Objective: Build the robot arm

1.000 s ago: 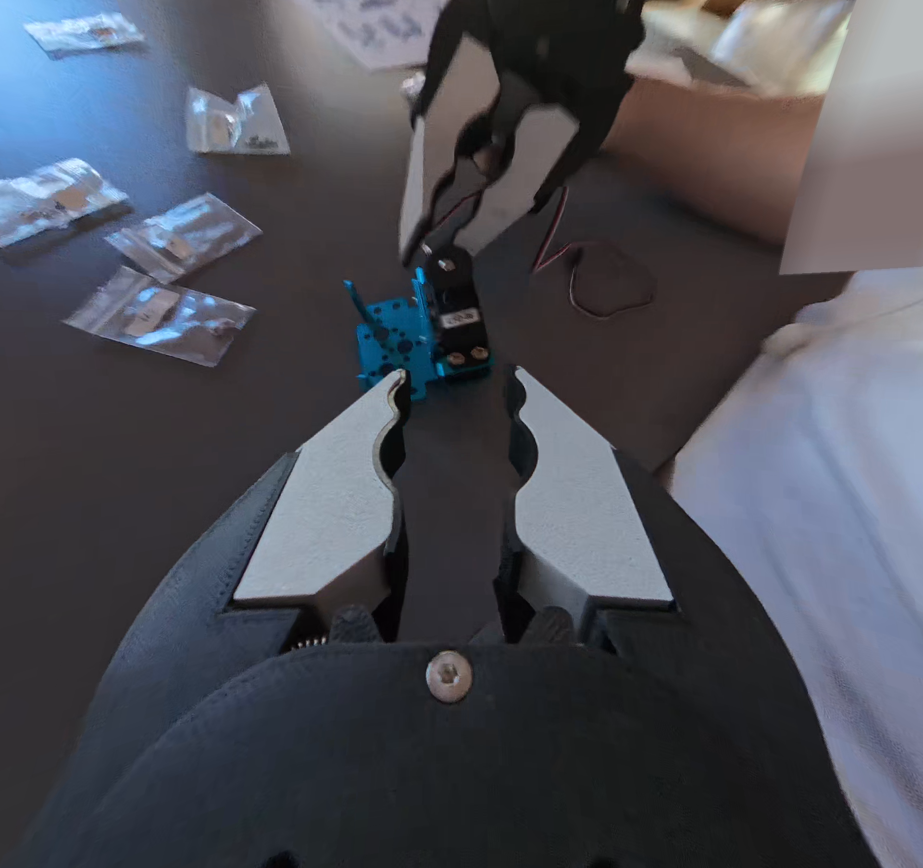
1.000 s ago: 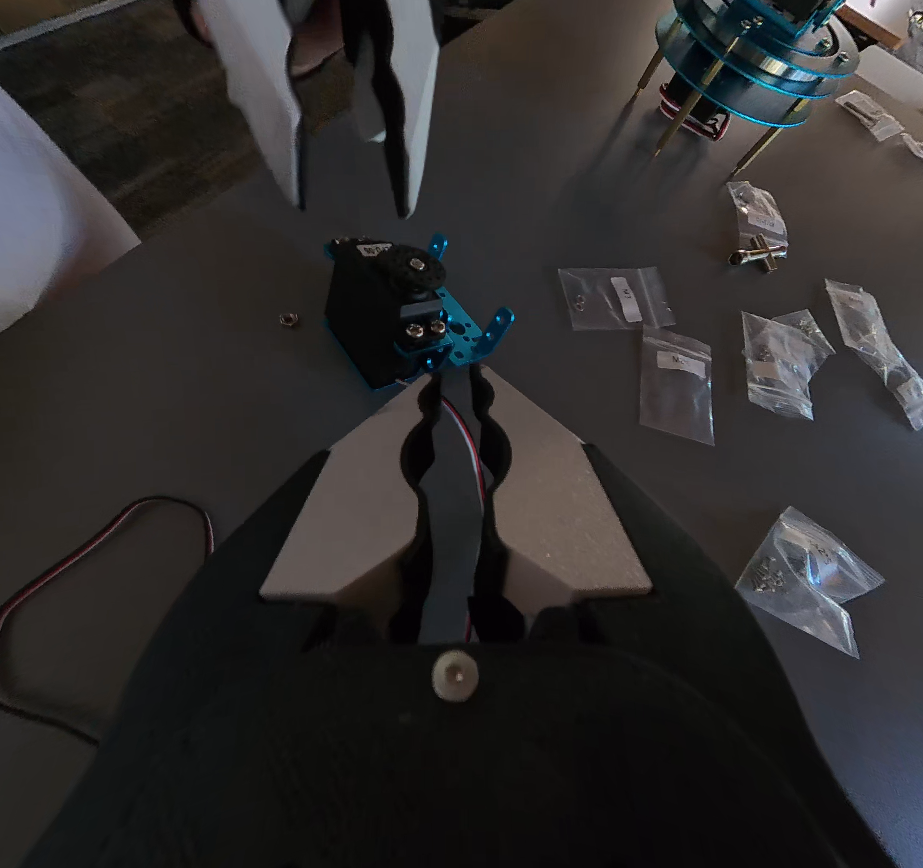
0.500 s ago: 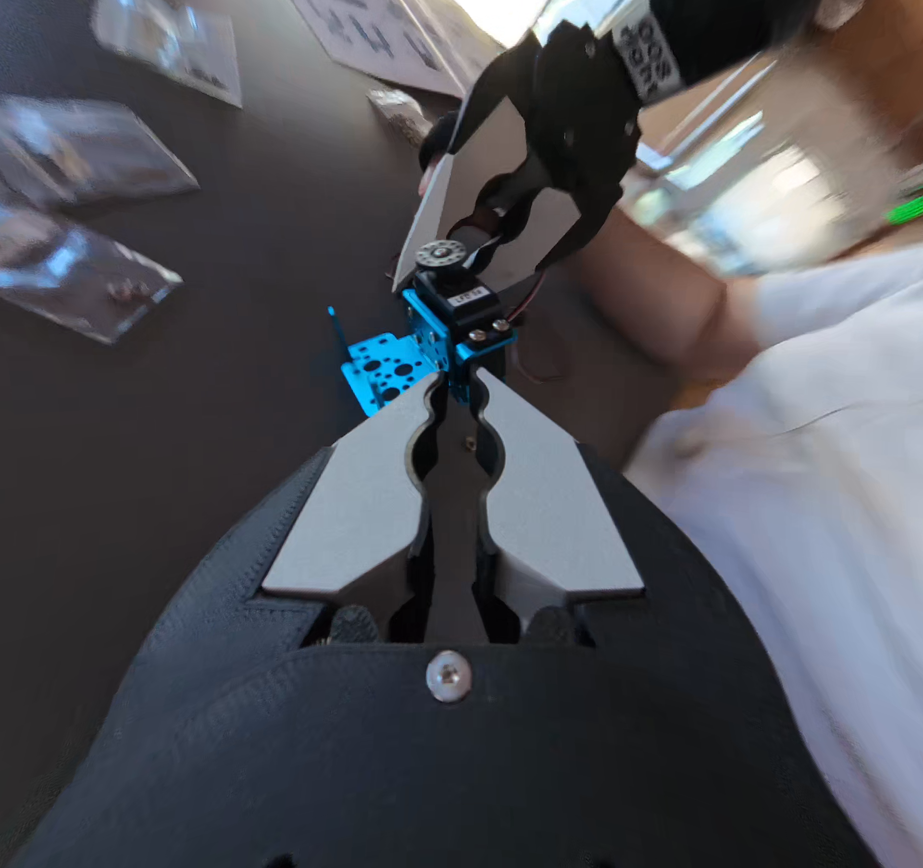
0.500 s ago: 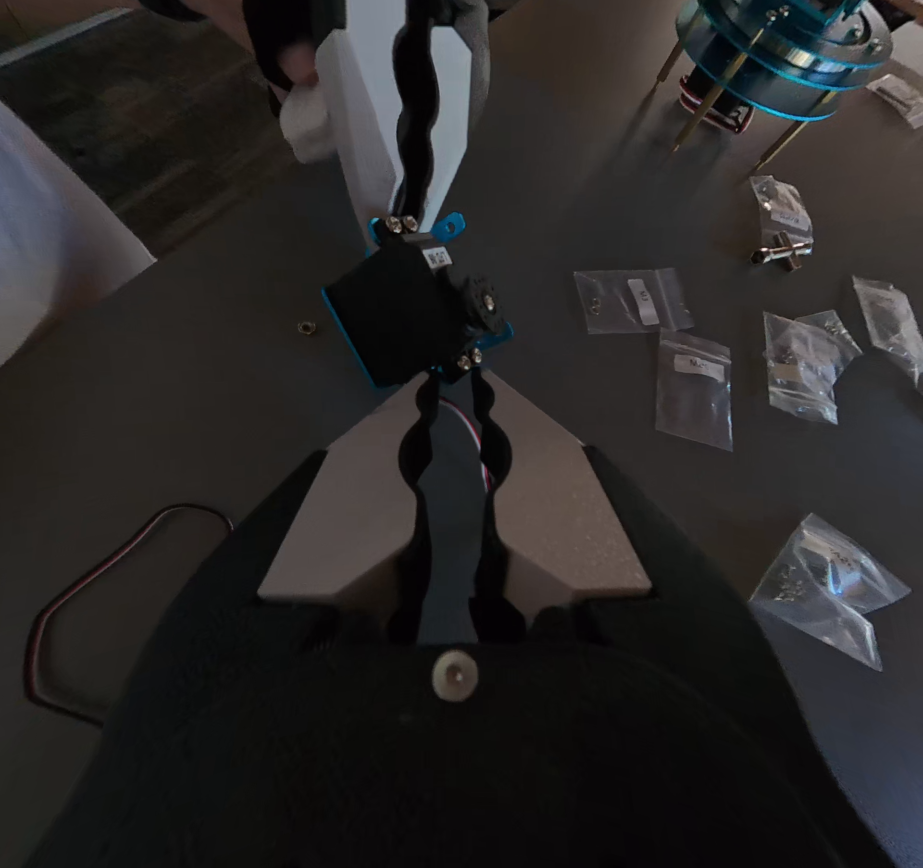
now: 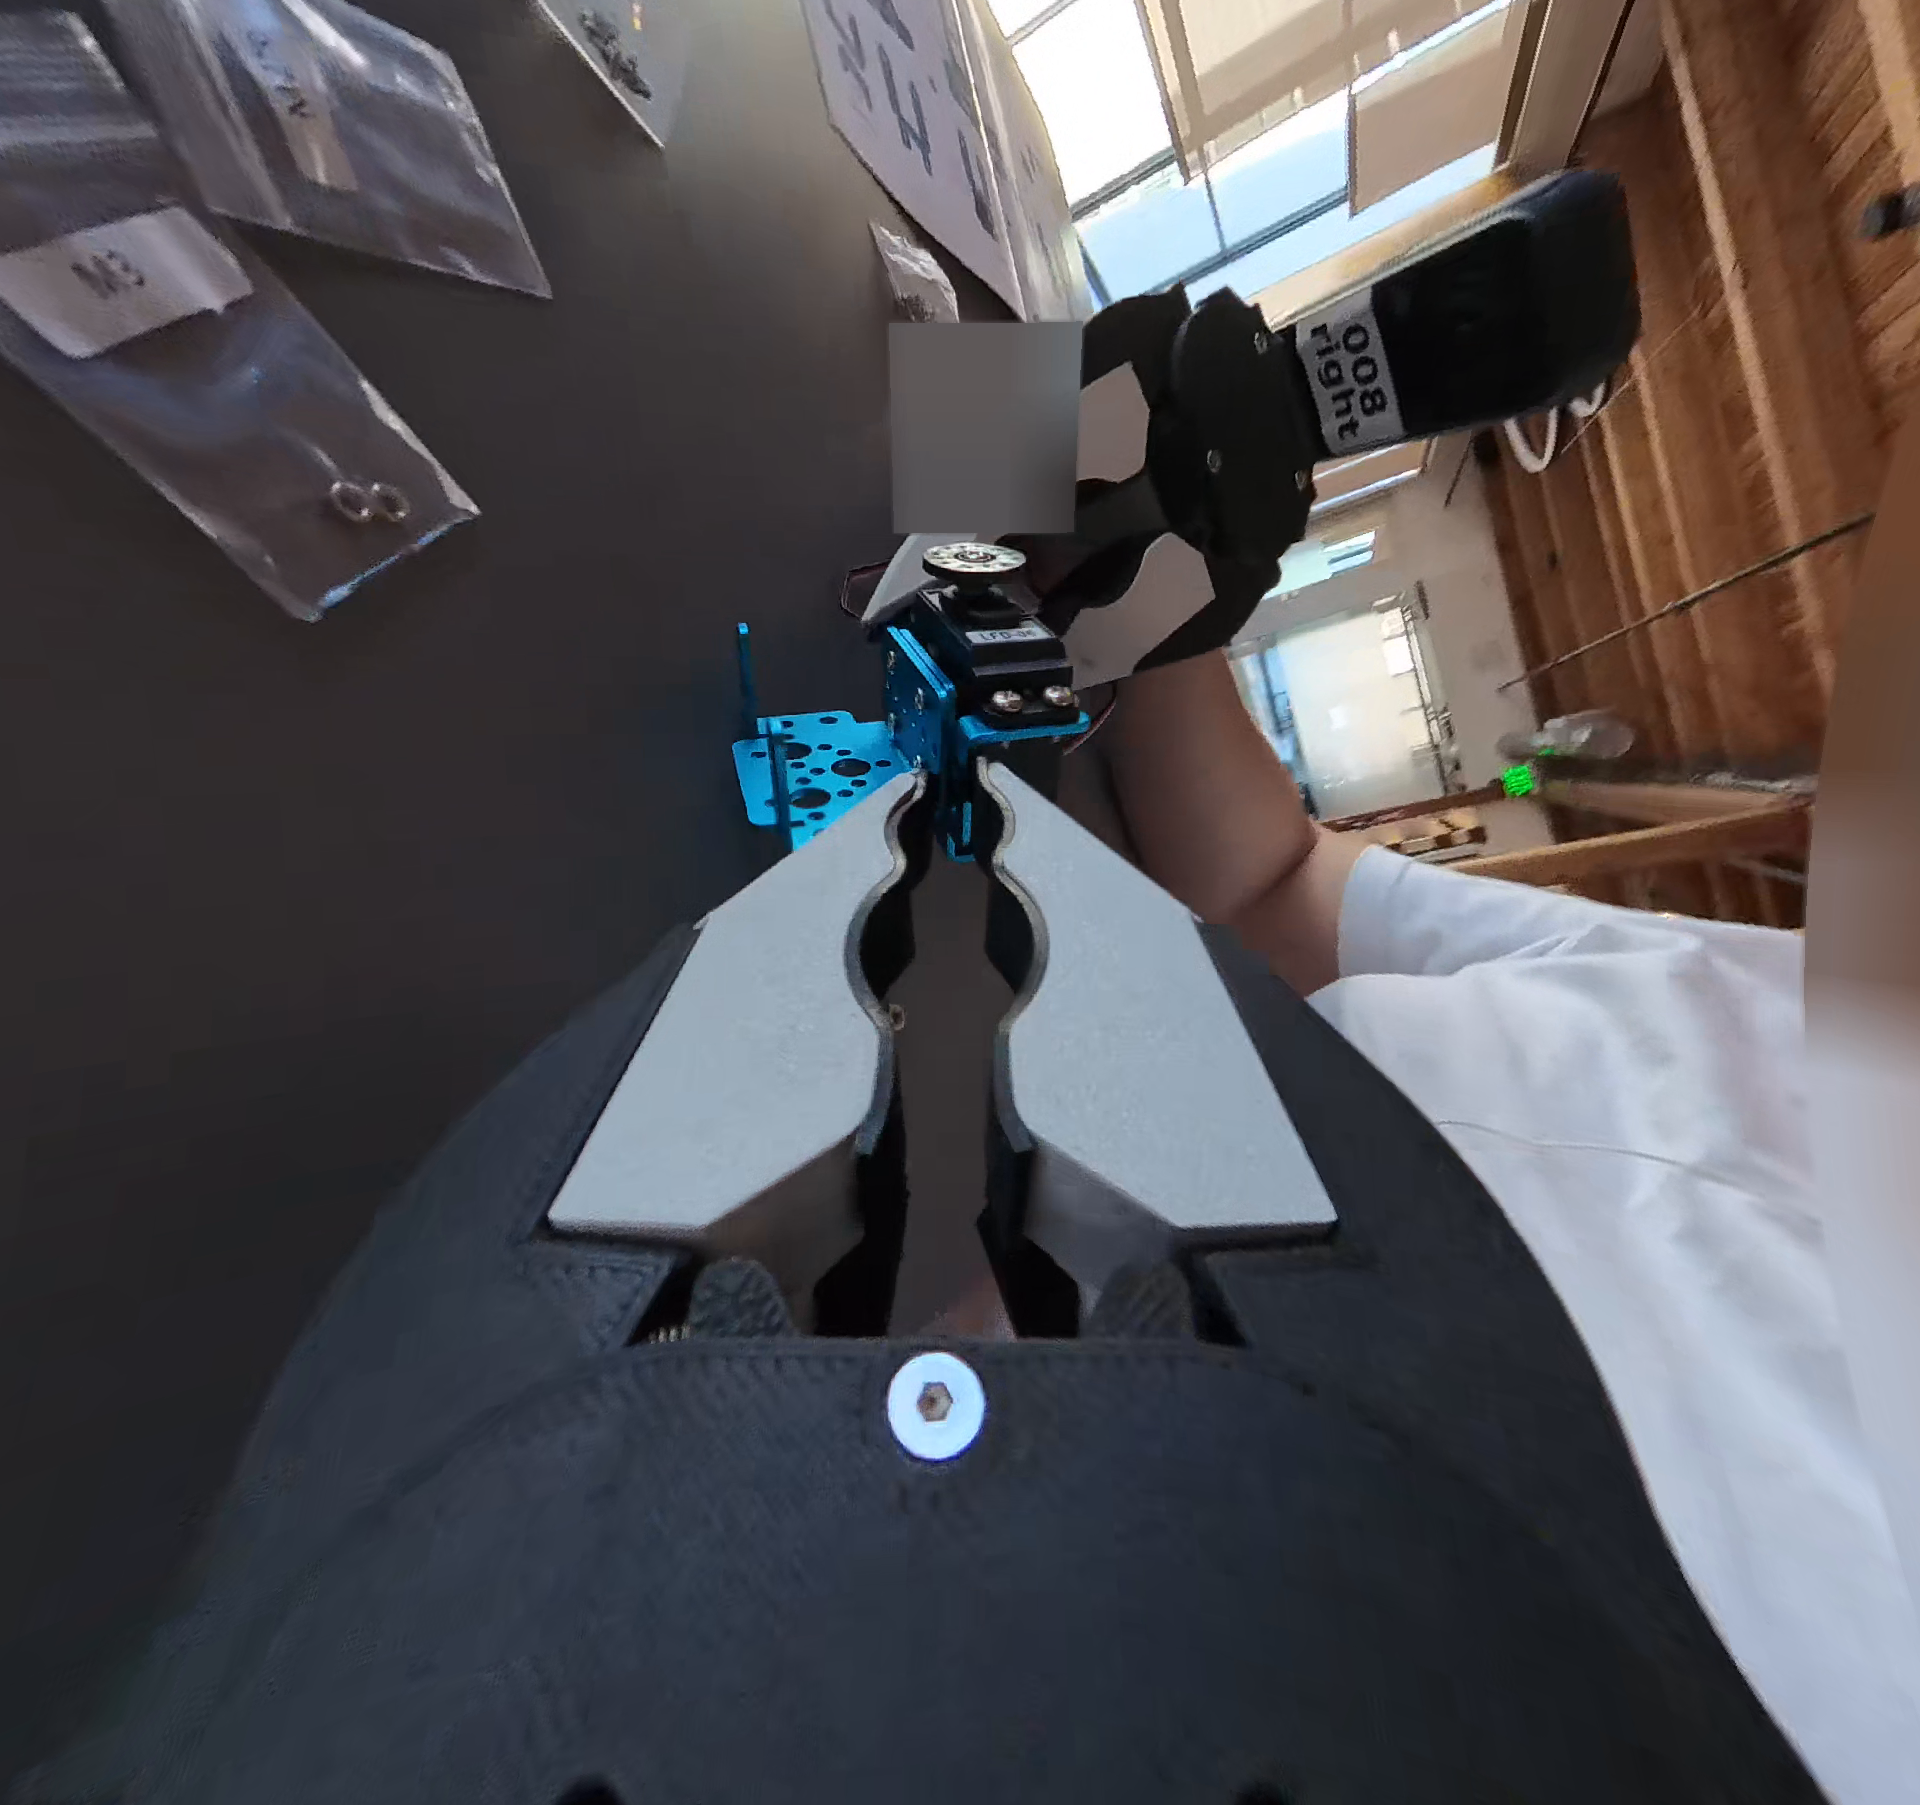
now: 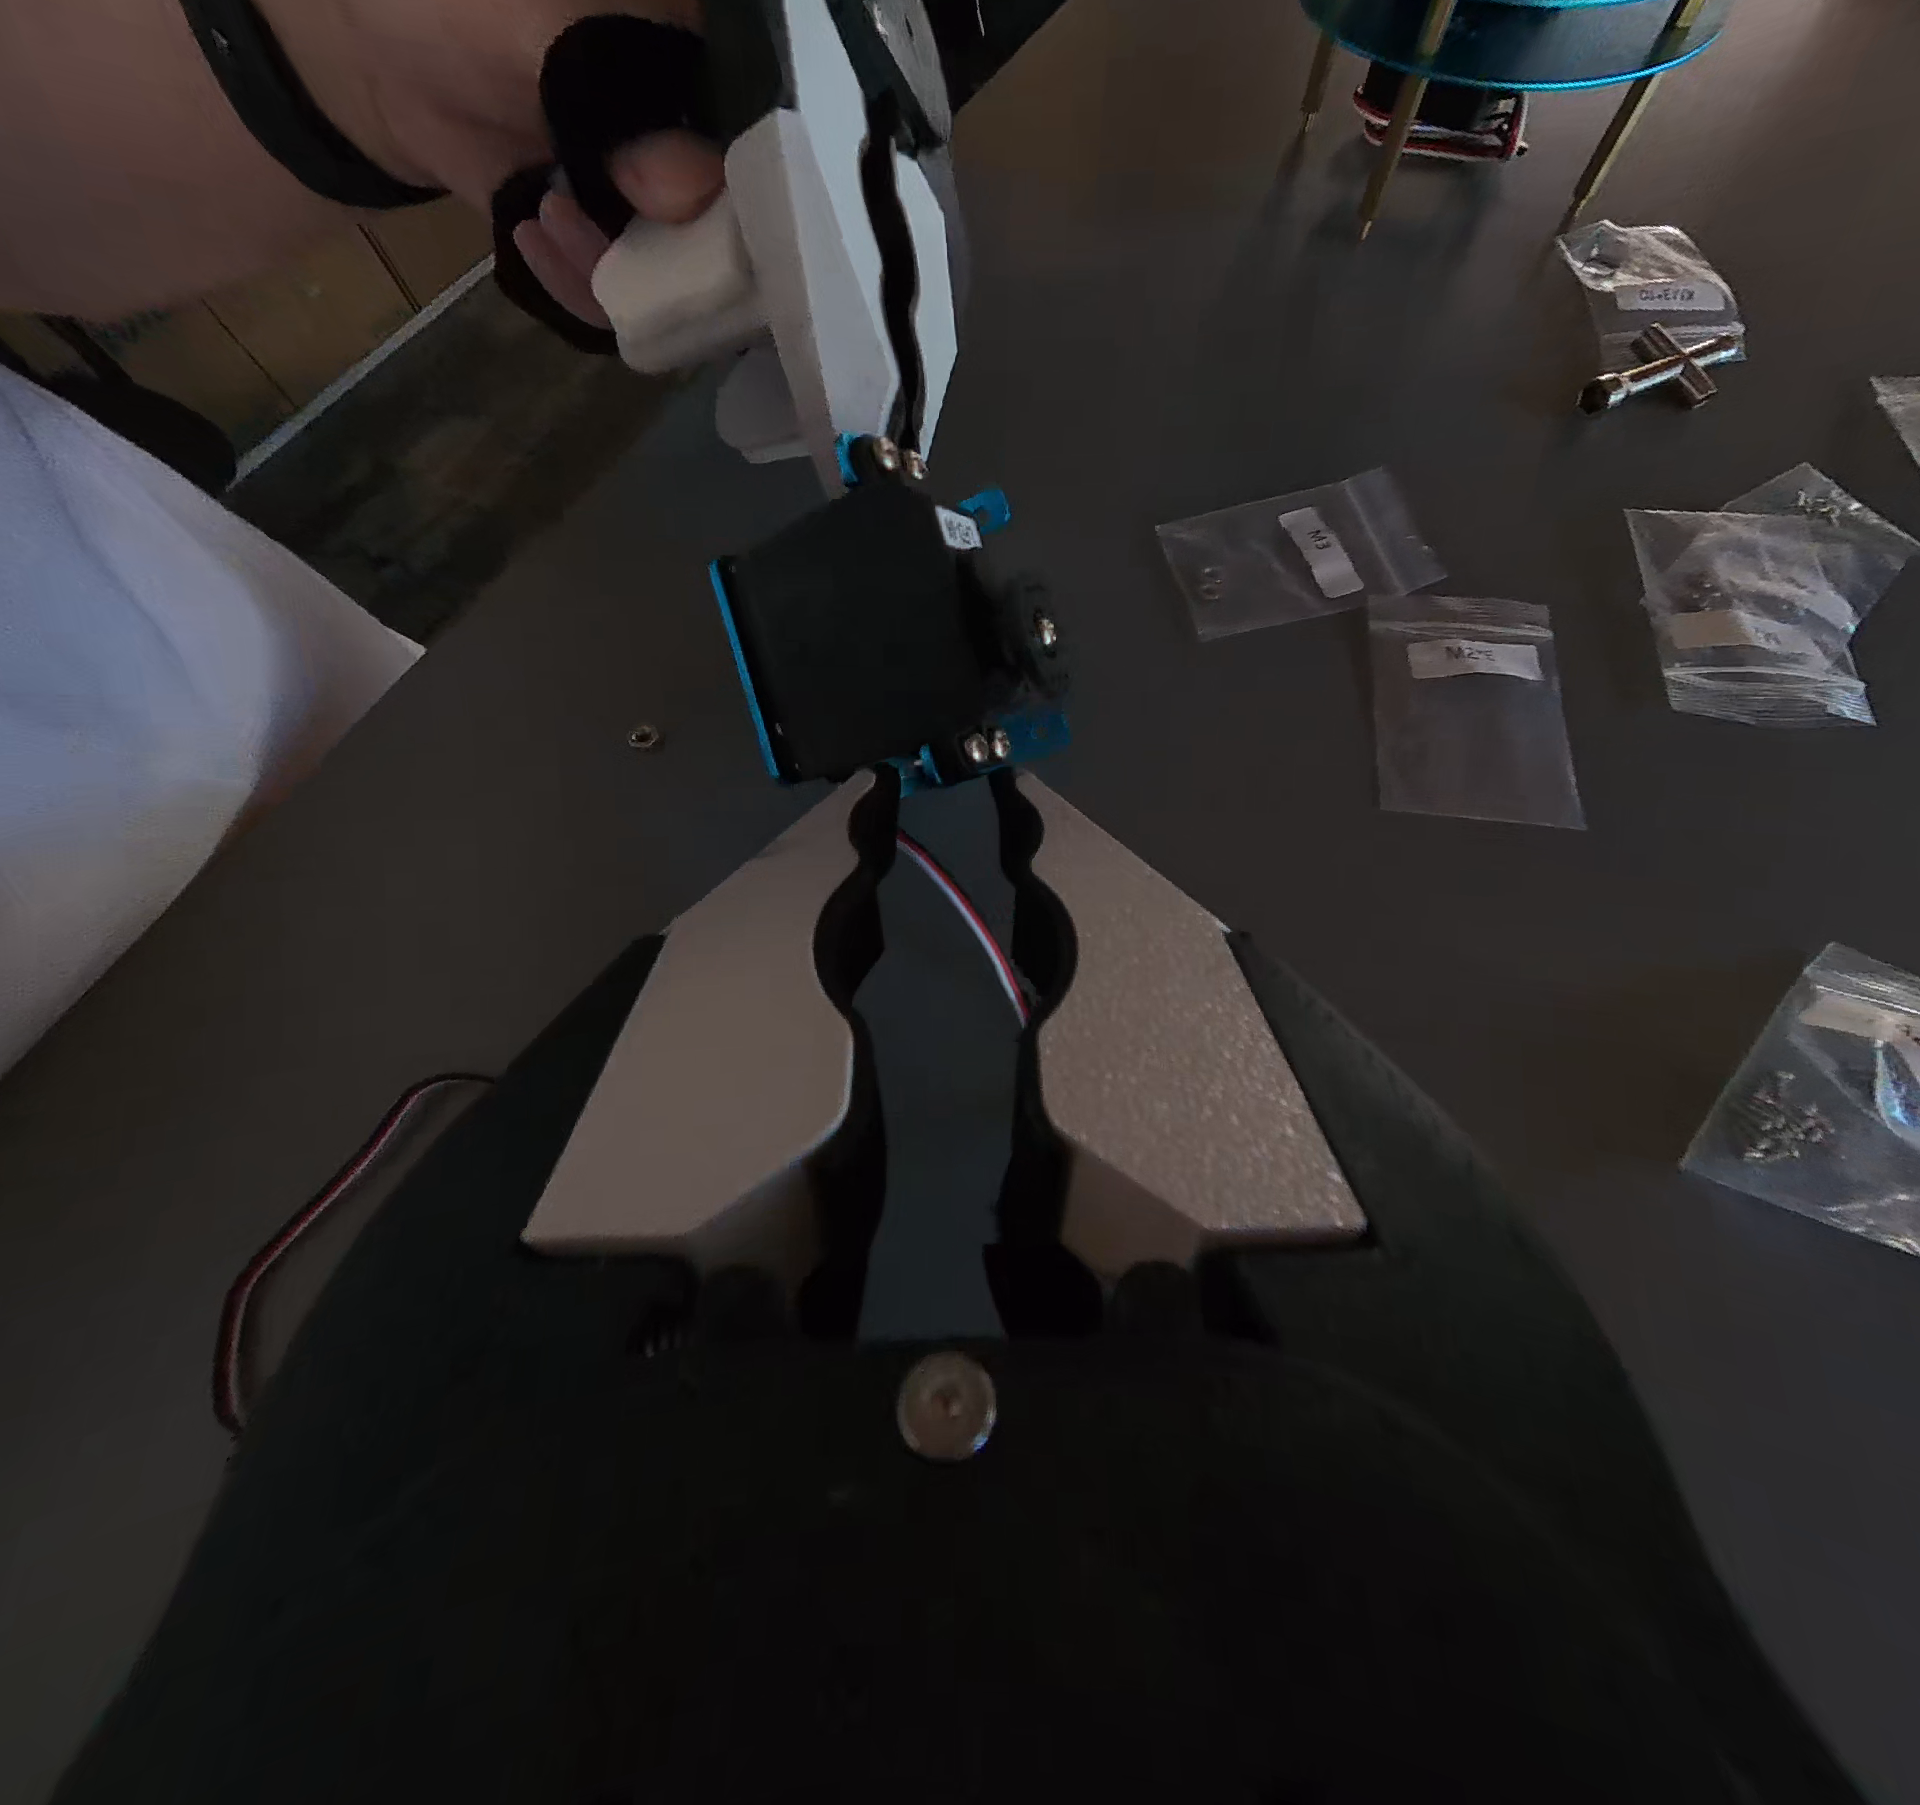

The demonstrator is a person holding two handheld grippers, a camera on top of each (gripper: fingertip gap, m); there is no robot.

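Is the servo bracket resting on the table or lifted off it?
Lifted: both grippers pinch opposite ends of the servo bracket, holding it clear of the table.

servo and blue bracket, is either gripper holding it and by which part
Both. The left gripper pinches one blue mounting flange of the servo bracket assembly; the right gripper pinches the opposite screwed flange.

black servo [image 6: 862,633], blue bracket [image 5: 821,768], dark table [image 6: 1351,924]

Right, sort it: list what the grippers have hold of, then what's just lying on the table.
Held: servo in blue bracket, clamped at opposite ends by left gripper and right gripper; its cable trails.
Lying about: parts bags, loose nut, cross wrench, blue tiered assembly, printed sheet.
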